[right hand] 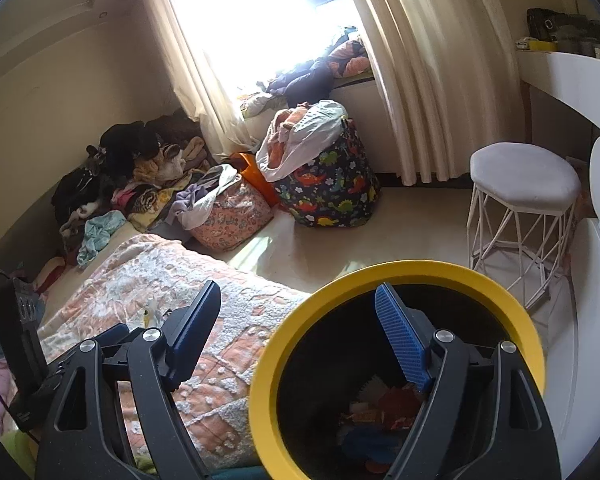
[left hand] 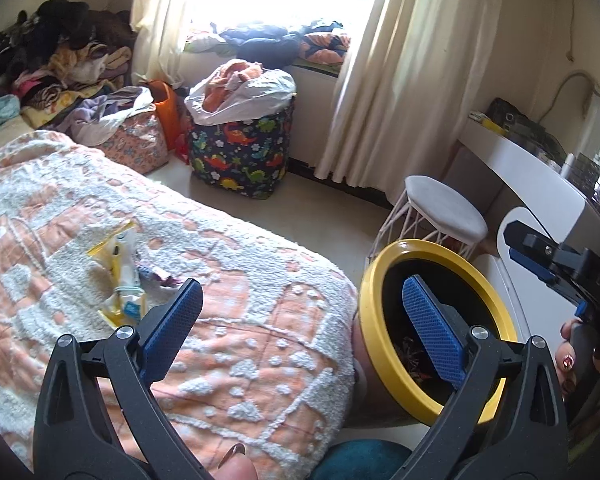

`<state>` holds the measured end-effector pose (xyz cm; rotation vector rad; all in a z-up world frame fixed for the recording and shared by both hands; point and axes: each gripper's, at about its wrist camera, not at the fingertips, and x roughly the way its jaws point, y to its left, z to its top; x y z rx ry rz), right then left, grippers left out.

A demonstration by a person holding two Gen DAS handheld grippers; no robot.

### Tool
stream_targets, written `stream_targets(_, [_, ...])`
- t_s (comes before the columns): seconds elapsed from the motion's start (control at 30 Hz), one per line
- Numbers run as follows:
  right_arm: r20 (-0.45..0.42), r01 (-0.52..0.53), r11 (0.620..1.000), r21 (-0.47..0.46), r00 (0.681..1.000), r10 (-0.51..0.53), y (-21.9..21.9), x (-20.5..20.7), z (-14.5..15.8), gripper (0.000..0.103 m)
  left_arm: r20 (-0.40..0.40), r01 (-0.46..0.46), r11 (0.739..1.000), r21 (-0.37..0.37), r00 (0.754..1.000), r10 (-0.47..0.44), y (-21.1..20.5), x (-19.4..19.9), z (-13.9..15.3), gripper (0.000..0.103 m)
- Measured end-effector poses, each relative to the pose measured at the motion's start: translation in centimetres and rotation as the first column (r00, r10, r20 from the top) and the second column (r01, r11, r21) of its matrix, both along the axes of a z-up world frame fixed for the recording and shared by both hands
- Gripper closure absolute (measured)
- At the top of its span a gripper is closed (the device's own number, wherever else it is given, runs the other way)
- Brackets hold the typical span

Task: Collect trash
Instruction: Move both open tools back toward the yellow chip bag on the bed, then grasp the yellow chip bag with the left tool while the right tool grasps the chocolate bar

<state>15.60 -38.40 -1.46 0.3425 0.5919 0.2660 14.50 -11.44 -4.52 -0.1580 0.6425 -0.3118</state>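
Lying on the bedspread [left hand: 79, 184], wrappers [left hand: 121, 276] just beyond the spread left gripper [left hand: 300, 312]

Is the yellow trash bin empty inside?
No, the right wrist view looks down into the yellow-rimmed bin, and colorful scraps of trash already lie at its bottom.

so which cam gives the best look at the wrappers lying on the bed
The left wrist view. There the wrappers lie in plain sight on the blanket, just beyond the open left gripper, yellow and white packaging distinct. The right wrist view shows only a small pale patch of them; the yellow-rimmed bin dominates.
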Motion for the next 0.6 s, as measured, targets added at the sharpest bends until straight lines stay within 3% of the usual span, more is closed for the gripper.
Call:
stream_targets(0.3, [-0.009,-0.112,0.993,-0.034,0.994,0.112,5.2,0.5,0.0,0.026,-0.031,-0.122,0.992,-0.018,0.992,0.122,4.5,0.9,-0.7,0.011])
stream_targets(0.6, [-0.033,-0.195,0.977,-0.083,0.981,0.193,9.9,1.9,-0.2,0.026,-0.128,-0.245,0.969,-0.022,0.962,0.24,9.2,2.4,-3.1,0.011])
